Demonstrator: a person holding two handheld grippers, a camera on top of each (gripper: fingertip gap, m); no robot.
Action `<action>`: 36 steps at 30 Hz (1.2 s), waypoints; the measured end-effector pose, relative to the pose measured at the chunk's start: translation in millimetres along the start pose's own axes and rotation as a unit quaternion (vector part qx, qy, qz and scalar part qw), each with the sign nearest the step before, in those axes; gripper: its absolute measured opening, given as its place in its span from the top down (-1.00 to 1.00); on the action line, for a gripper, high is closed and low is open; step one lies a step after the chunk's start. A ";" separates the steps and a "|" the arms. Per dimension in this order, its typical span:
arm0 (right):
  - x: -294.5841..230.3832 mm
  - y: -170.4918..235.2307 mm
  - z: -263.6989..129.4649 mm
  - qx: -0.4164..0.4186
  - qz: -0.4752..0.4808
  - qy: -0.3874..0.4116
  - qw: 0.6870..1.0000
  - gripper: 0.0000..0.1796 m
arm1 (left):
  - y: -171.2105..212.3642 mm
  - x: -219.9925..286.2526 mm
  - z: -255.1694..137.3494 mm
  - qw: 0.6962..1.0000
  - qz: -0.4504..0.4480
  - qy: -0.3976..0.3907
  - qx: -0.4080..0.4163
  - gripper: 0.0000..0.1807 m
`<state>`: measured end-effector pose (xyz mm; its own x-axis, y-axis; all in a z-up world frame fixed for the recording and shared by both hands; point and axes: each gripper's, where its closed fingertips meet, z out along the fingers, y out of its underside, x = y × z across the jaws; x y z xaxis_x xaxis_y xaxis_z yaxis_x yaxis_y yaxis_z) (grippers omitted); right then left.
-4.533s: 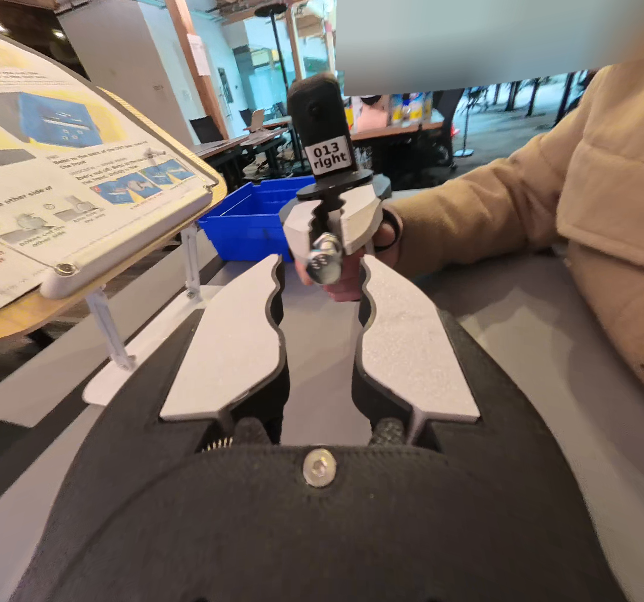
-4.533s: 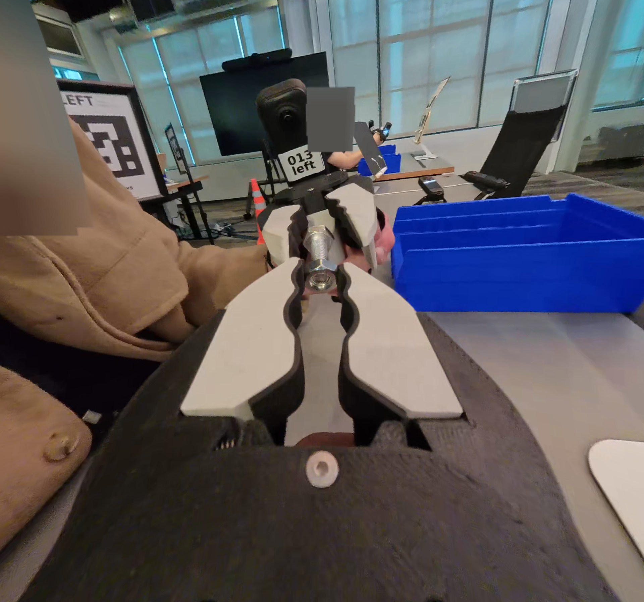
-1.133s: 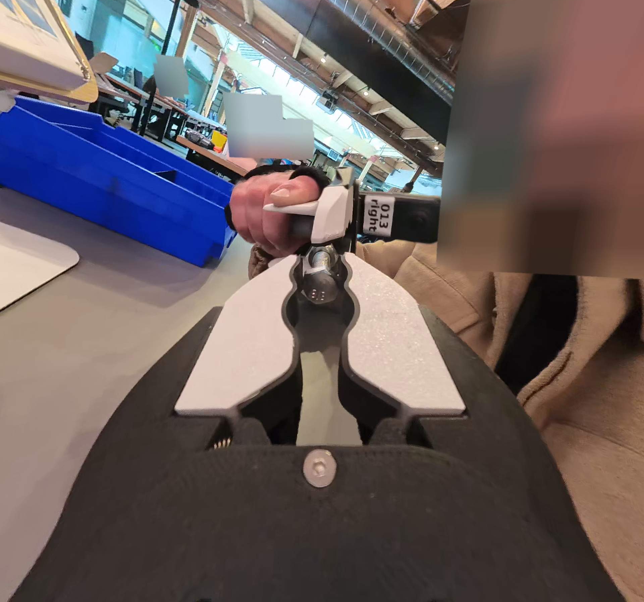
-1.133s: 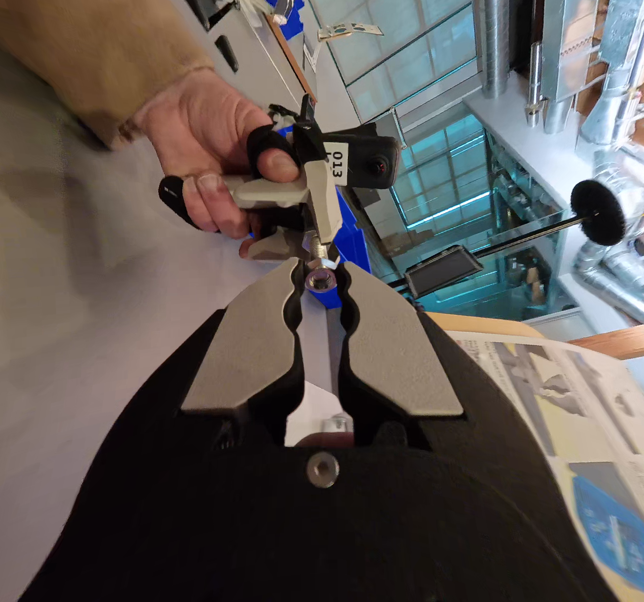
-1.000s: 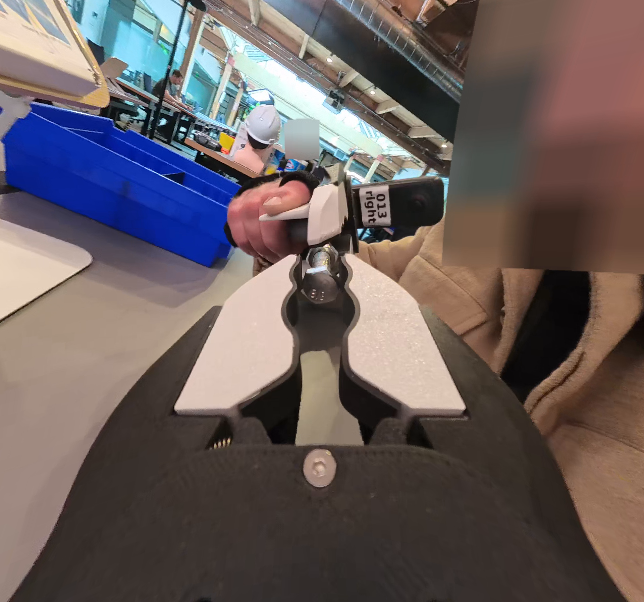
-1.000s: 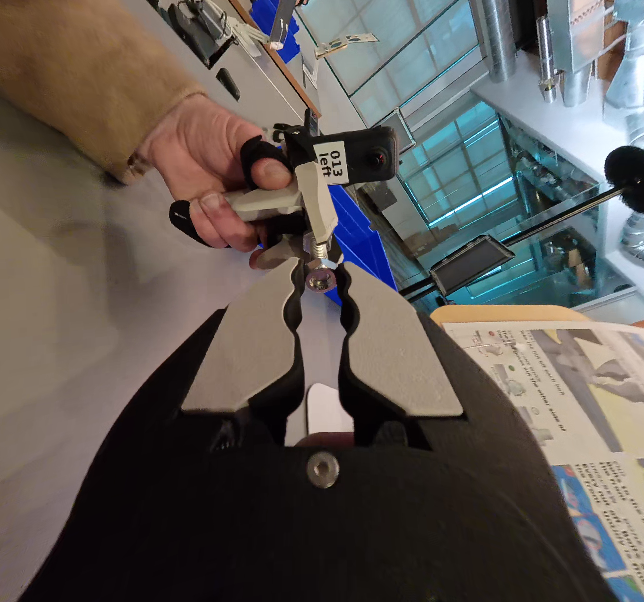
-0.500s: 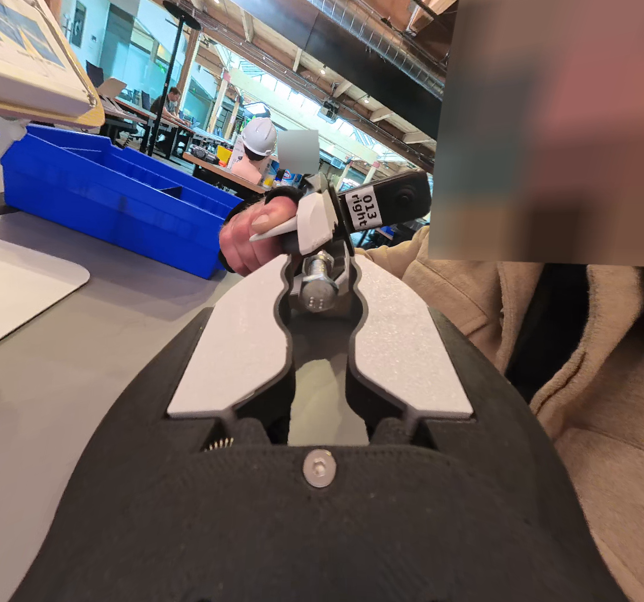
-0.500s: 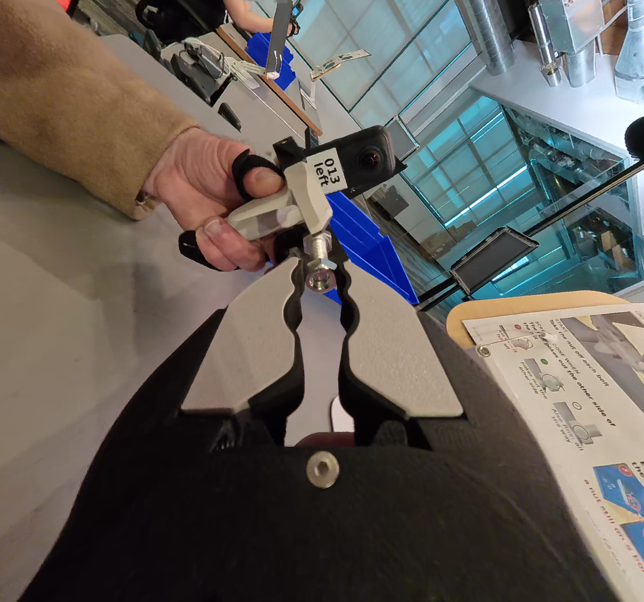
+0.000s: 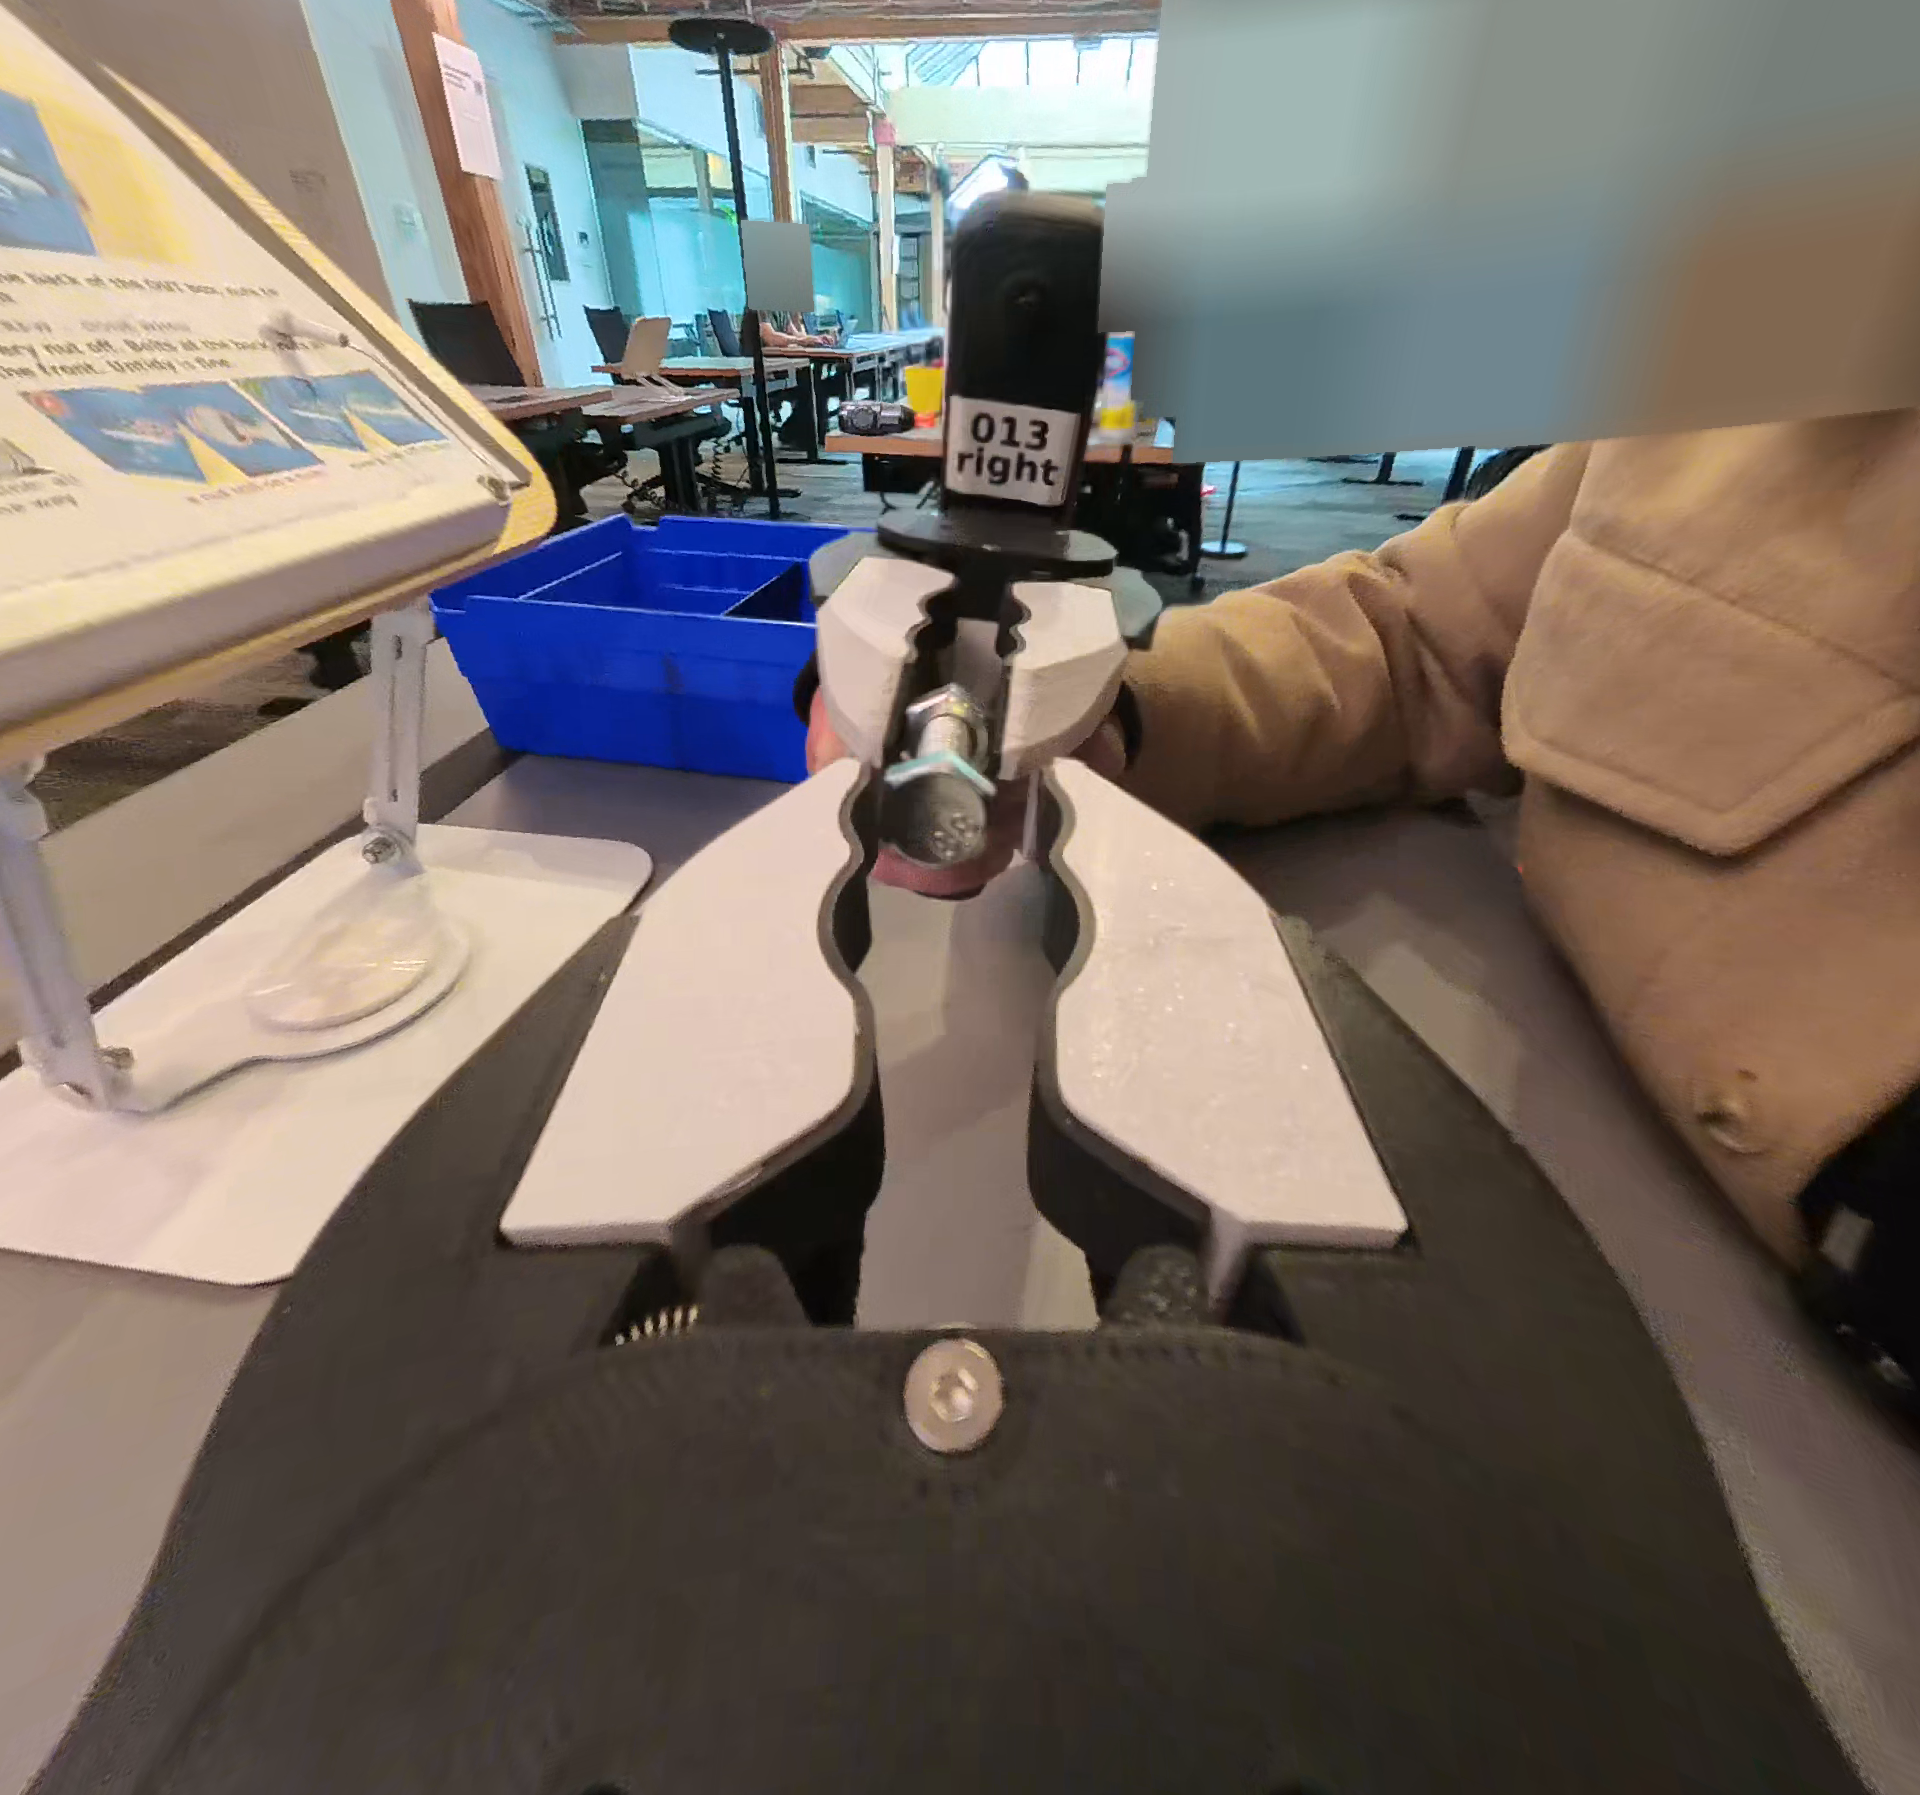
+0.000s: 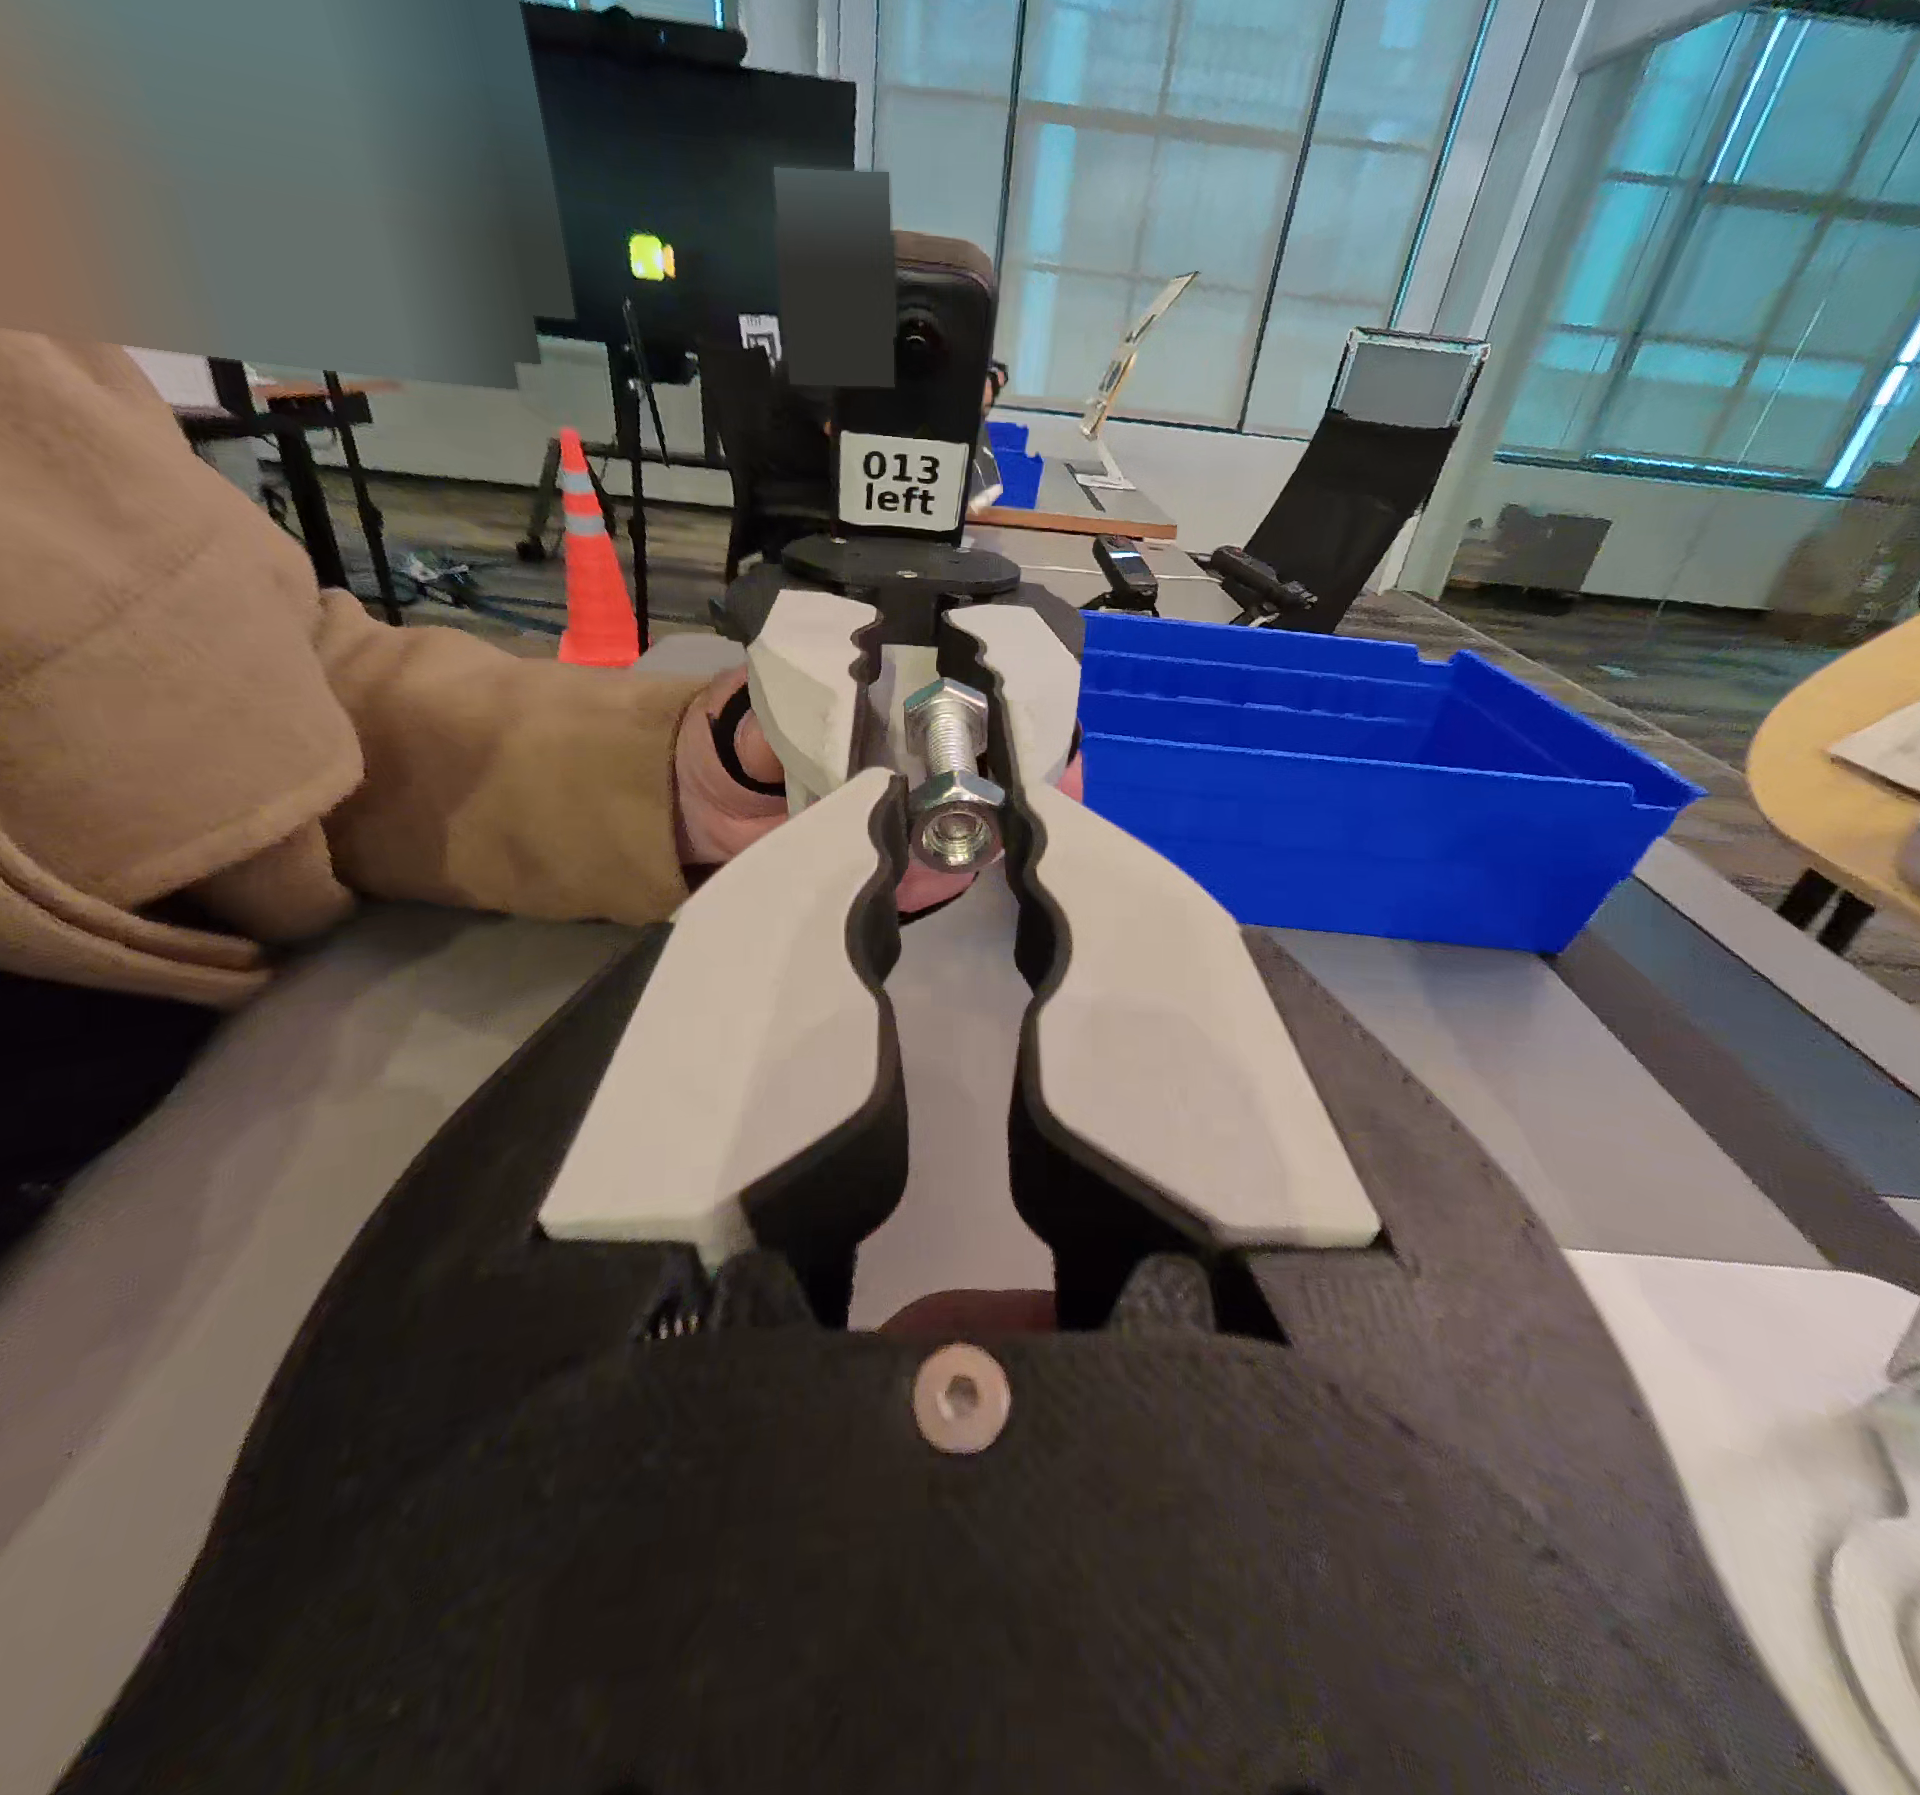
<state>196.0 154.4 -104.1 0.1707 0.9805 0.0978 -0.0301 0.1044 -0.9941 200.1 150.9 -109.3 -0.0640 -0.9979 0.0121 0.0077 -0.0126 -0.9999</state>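
Note:
A silver bolt (image 9: 935,836) with a hex nut (image 10: 951,792) on its thread hangs in the air between my two grippers, which face each other tip to tip. My right gripper (image 10: 956,789) is shut on the nut, and the thread end pokes out towards its camera. My left gripper (image 9: 951,789) stands narrowly open around the bolt head, with a thin gap at its right finger. Each gripper also shows in the other's view: the right (image 9: 961,696) and the left (image 10: 925,696). A person's hands in tan sleeves (image 9: 1351,706) hold both.
A blue divided bin (image 9: 644,665) stands on the grey table (image 9: 1403,924) just behind the grippers, also in the right wrist view (image 10: 1351,810). An instruction board (image 9: 208,457) on a stand with a white base plate (image 9: 260,1101) is at the left. Only a small space, under 4 cm, lies between the two pairs of fingers.
Both grippers have rolled back to upright from a steep tilt. My left fingers, tight on the bolt head a second ago, have eased apart a little. My right gripper kept hold of the nut.

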 end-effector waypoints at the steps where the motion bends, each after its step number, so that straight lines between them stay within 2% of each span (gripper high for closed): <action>1: 0.4 0.2 -0.3 0.003 0.009 -0.003 1.000 0.80 | 0.5 -0.4 0.6 1.000 0.006 -0.005 -0.005 0.69; 10: -4.5 0.8 -0.7 0.035 0.113 -0.060 0.991 0.80 | -1.2 1.9 0.9 0.999 0.042 -0.020 -0.009 0.81; 14: -4.7 0.9 -0.2 0.039 0.114 -0.060 0.991 0.80 | -1.7 2.4 0.8 1.000 0.021 -0.016 -0.012 0.81; 17: 0.5 3.4 -0.3 0.021 0.046 -0.019 0.999 0.80 | 1.4 -2.5 1.5 0.999 -0.035 -0.010 -0.006 0.80; 20: 2.2 7.1 0.4 -0.041 -0.144 0.047 0.988 0.80 | 3.7 -3.4 0.8 0.993 -0.114 0.024 0.007 0.80; 23: 2.4 6.0 -0.6 -0.093 -0.302 0.089 0.945 0.80 | 2.5 -1.8 1.7 0.979 -0.191 0.067 0.037 0.80; 26: 1.5 5.8 -1.2 -0.119 -0.401 0.110 0.902 0.80 | 2.4 -0.1 1.9 0.968 -0.227 0.091 0.051 0.80; 28: 1.8 7.9 -1.1 -0.144 -0.470 0.123 0.862 0.80 | 4.9 0.2 1.7 0.962 -0.248 0.103 0.048 0.80; 30: 1.3 7.5 0.2 -0.153 -0.494 0.132 0.845 0.80 | 3.8 -0.4 0.6 0.956 -0.263 0.113 0.062 0.81; 33: 0.2 4.2 0.7 -0.130 -0.445 0.126 0.877 0.80 | 0.5 0.5 0.4 0.958 -0.254 0.114 0.068 0.81; 36: 1.0 5.3 1.0 -0.120 -0.418 0.124 0.892 0.80 | 1.3 -1.0 0.4 0.960 -0.249 0.109 0.068 0.81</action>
<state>195.0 156.1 -109.3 0.2481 0.5071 0.8254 0.4167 0.7133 -0.5635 200.6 151.9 -110.6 -0.3015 -0.8285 0.4719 0.0508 -0.5082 -0.8598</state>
